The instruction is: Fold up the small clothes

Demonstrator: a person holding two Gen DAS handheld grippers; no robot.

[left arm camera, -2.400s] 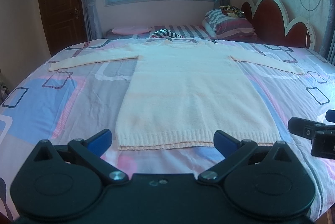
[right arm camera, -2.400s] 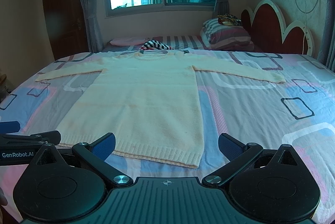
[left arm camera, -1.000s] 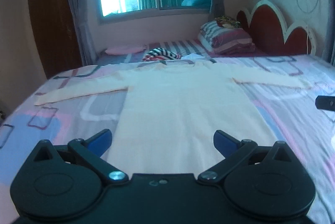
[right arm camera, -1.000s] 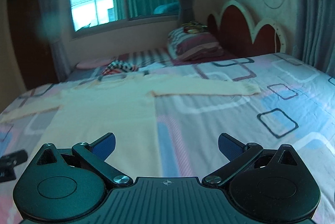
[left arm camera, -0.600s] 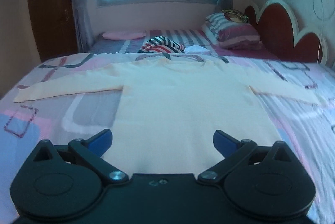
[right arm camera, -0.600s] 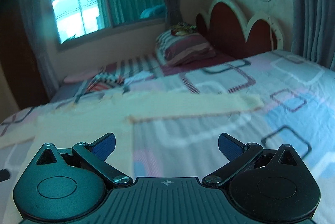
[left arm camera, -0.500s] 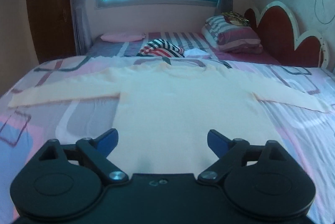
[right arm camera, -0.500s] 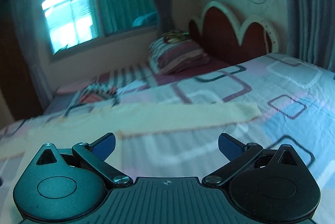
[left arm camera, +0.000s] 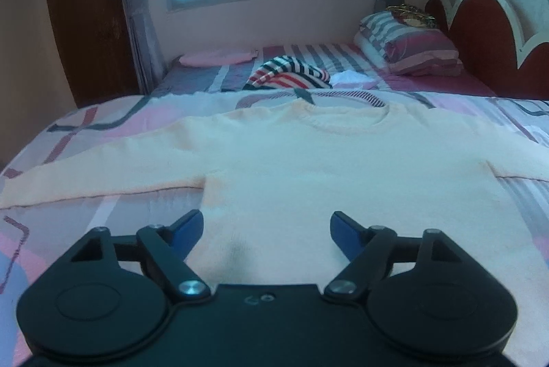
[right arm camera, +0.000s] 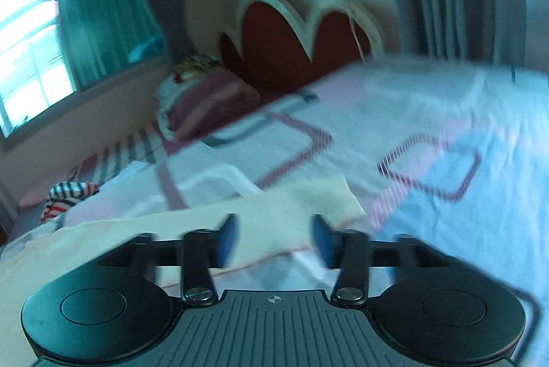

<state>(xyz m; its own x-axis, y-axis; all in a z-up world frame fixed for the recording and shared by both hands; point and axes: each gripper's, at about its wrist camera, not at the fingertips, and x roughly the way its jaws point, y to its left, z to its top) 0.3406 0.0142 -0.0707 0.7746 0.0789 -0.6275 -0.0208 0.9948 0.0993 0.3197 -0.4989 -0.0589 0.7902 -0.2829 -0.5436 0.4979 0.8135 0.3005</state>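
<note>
A cream long-sleeved sweater [left arm camera: 343,168] lies flat on the bed, neck away from me and both sleeves spread out. My left gripper [left arm camera: 267,228] is open and empty, low over the sweater's body near the left armpit. The sweater's right sleeve [right arm camera: 291,216] shows in the blurred right wrist view, its cuff end [right arm camera: 339,199] just ahead. My right gripper [right arm camera: 274,238] is partly closed but still open, with the sleeve lying between its fingers near the cuff.
The bed cover [left arm camera: 103,127] has pink, blue and grey shapes. A striped garment [left arm camera: 288,77] and a white cloth lie beyond the sweater's neck. Pillows [left arm camera: 411,48] are stacked at the red headboard [right arm camera: 302,41]. A window and curtains are behind.
Both grippers moved forward over the sweater. The right one swung right to the sleeve's cuff and its fingers narrowed. The left one's fingers narrowed slightly too.
</note>
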